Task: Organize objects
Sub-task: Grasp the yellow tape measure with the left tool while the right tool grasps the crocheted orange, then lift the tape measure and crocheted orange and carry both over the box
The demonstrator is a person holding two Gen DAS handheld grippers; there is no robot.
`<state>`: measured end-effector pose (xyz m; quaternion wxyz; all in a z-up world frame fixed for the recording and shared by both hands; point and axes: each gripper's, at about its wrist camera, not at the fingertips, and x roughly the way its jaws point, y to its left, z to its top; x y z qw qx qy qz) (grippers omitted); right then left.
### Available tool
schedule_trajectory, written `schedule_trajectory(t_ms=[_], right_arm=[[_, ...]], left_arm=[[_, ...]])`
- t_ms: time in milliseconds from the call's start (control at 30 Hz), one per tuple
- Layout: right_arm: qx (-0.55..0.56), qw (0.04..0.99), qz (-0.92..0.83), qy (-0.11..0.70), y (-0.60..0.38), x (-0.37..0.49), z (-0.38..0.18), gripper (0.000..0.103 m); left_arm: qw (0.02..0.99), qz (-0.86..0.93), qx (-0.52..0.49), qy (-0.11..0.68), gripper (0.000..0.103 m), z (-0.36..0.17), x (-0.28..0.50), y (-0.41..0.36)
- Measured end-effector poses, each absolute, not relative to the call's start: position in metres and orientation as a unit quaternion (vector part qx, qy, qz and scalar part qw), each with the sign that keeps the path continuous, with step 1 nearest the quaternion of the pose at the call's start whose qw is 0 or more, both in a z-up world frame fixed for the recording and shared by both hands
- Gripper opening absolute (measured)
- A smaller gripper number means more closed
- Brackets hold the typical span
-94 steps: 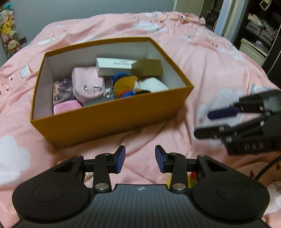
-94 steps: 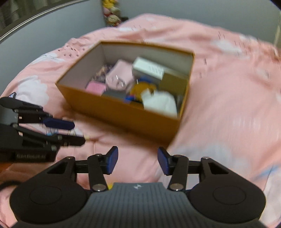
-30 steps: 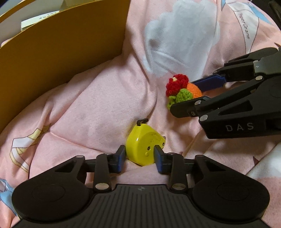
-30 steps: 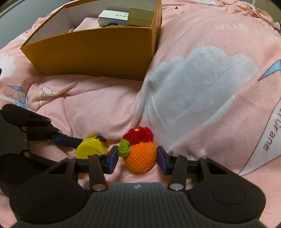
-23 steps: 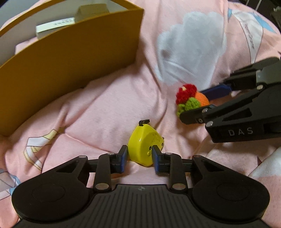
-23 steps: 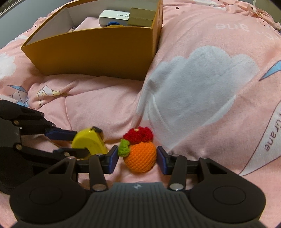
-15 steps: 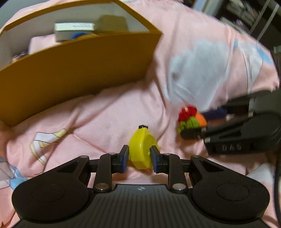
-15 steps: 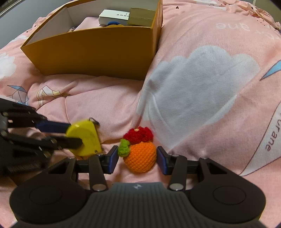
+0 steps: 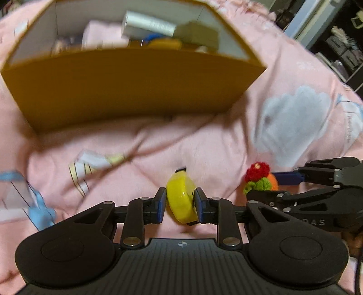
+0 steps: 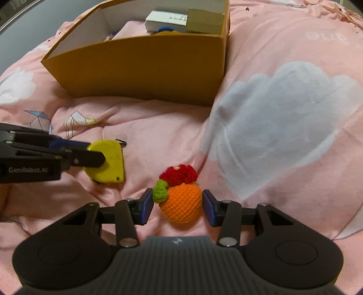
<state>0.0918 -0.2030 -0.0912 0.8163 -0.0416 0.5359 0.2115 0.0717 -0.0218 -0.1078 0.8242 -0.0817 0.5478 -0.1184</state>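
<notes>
My left gripper is shut on a yellow tape measure and holds it just above the pink blanket; it also shows in the right wrist view. My right gripper is open, its fingers on either side of an orange crochet ball with a red flower and green leaf, which lies on the blanket. The ball also shows in the left wrist view. An open mustard-yellow box stands behind, also in the right wrist view.
The box holds several items: a white carton, a tan carton, a pink pouch. The pink blanket is rumpled, with a fold in front of the box. Dark shelving stands at far right.
My left gripper has closed on the yellow tape measure, lifted it off the blanket and tilted up toward the box. My right gripper has stayed open around the crochet ball.
</notes>
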Motion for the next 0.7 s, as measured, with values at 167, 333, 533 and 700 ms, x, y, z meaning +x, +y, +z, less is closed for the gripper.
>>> schedule_trajectory(t_ms=[167,333,533,700], right_arm=[[-0.038,0.811,0.213,0.543,-0.204,0.093,-0.095,0.048],[-0.039,0.805,0.214,0.551,-0.202,0.095,-0.100,0.049],[-0.036,0.806,0.214,0.551,-0.202,0.096,-0.100,0.048],[-0.027,0.809,0.220,0.544,-0.203,0.096,-0.093,0.048]], left_arm=[[0.803,-0.106,-0.111,0.575,0.047,-0.122,0.082,-0.015],[0.796,-0.112,-0.112,0.584,0.054,-0.124,0.087,-0.017],[0.811,-0.117,-0.127,0.558,0.029,-0.112,0.085,-0.013],[0.834,-0.123,-0.117,0.525,0.028,-0.089,0.080,-0.015]])
